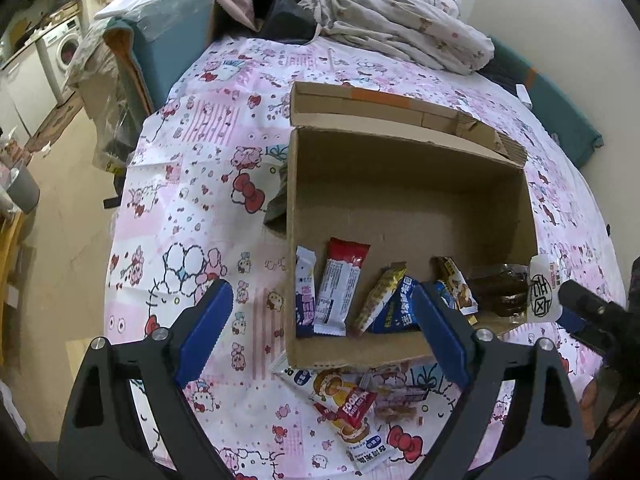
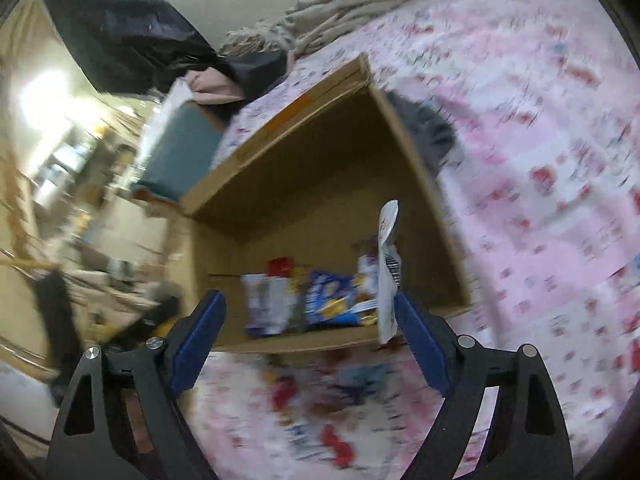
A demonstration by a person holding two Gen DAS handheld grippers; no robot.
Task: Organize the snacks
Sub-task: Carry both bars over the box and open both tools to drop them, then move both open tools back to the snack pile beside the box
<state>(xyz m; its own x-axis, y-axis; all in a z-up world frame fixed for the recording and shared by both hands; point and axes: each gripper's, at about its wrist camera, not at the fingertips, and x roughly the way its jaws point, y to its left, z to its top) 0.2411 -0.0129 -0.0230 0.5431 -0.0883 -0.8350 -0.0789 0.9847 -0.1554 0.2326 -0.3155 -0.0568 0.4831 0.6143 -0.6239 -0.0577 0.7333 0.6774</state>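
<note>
An open cardboard box [image 1: 404, 196] stands on the pink cartoon-print cloth [image 1: 208, 168]. Several snack packets [image 1: 340, 292] lean along its near wall. A few loose snack packets [image 1: 352, 412] lie on the cloth in front of the box. My left gripper [image 1: 324, 332] is open and empty, over the box's near left corner. My right gripper [image 2: 308, 336] is open, jaws wide. A white packet [image 2: 388, 276] stands edge-on against its right finger [image 2: 420, 344], at the box's [image 2: 312, 184] near right corner. The same white packet [image 1: 544, 292] shows in the left wrist view beside the right gripper's tip. The right wrist view is motion-blurred.
Crumpled bedding [image 1: 400, 20] lies behind the box. A teal chair or cushion [image 1: 172, 36] is at the back left. A dark cloth [image 1: 280, 196] lies against the box's left wall. A washing machine [image 1: 64, 48] stands far left. The floor [image 1: 68, 208] is to the left.
</note>
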